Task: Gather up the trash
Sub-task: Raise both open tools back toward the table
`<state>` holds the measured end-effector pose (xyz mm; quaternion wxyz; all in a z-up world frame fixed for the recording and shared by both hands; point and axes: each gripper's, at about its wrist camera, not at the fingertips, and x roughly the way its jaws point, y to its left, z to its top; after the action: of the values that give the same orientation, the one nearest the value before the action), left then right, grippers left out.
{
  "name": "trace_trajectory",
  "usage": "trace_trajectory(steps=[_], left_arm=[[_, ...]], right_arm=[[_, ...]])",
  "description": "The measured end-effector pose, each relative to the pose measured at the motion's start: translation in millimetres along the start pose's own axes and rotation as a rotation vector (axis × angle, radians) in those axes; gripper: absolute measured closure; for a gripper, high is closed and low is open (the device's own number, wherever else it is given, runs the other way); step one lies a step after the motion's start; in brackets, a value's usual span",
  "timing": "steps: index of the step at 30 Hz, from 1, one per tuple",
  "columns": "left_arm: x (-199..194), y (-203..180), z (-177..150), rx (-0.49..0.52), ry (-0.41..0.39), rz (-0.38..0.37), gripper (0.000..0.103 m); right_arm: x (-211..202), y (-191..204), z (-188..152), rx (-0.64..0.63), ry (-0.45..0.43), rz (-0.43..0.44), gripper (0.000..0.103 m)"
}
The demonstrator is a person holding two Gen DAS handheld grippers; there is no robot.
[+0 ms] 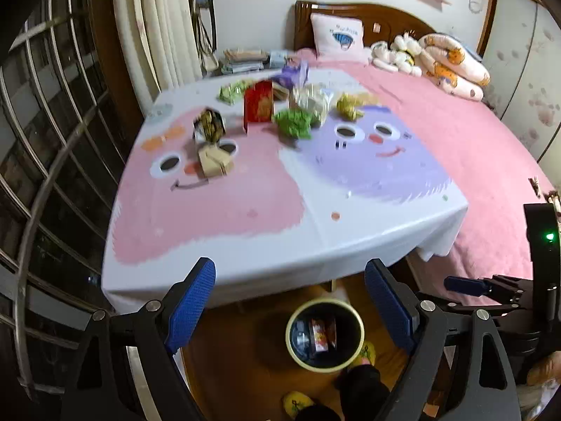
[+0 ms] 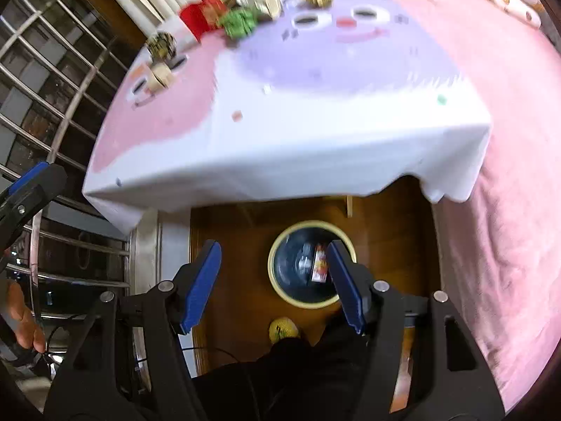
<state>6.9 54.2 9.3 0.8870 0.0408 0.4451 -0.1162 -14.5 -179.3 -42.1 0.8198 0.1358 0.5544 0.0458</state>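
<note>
We hold both grippers above the trash bin (image 2: 280, 289), which stands on the wooden floor under the table (image 1: 280, 238) edge. The left gripper (image 1: 289, 305) and the right gripper (image 2: 273, 284) are spread apart, empty. In the bin lies a red box (image 2: 318, 263); its print is too blurred to read. Wrappers (image 1: 292, 122) lie on the table, well apart from the bin.

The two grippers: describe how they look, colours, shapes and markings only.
Both look alike. The left gripper has a black frame of angular linked bars with round silver screws, and two flat fingers faced with blue textured pads. The right gripper has the same black bars, silver screws and blue pads; seen from the left camera, its black body carries a small green light.
</note>
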Motion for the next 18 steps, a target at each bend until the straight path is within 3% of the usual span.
trace_trajectory(steps=[7, 13, 18], left_arm=[[-50, 5, 20, 0.03, -0.105, -0.016, 0.015], [-68, 8, 36, 0.048, -0.15, -0.031, 0.015], [-72, 9, 51, 0.049, -0.173, 0.006, 0.015]], right_arm=[[-59, 30, 13, -0.056, -0.143, -0.061, 0.043], [-83, 49, 21, -0.094, -0.206, -0.103, 0.043], [-91, 51, 37, -0.098, -0.227, -0.105, 0.043]])
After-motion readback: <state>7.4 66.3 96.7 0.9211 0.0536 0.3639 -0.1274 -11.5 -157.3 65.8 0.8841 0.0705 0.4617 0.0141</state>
